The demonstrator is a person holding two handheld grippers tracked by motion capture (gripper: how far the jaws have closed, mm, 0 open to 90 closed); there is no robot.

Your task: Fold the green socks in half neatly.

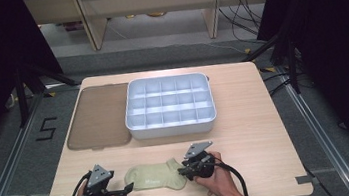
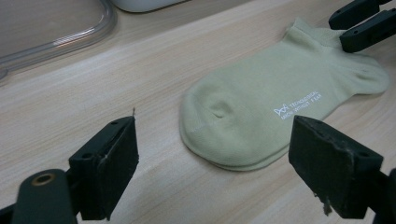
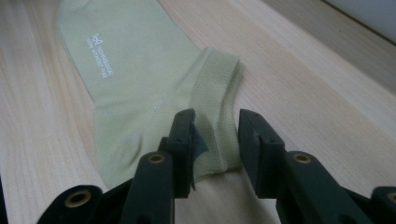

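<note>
The right hand-held gripper [image 3: 215, 140] has its jaws narrowed around the ribbed cuff of the pale green sock [image 3: 140, 79], a ridge of cuff between them, though the pads do not look pressed onto it yet. From there the sock lies flat along the near edge of the tabletop [image 1: 245, 119], its long axis running toward the left hand-held gripper [image 1: 127, 190]. That one waits with jaws wide apart just off the toe, so the right is nearer.

The high view looks forward and down over the pale wooden table [image 1: 245, 119]; both gripper views sit low and close, facing the flat pale green ankle sock [image 2: 261, 112] from opposite ends.
</note>
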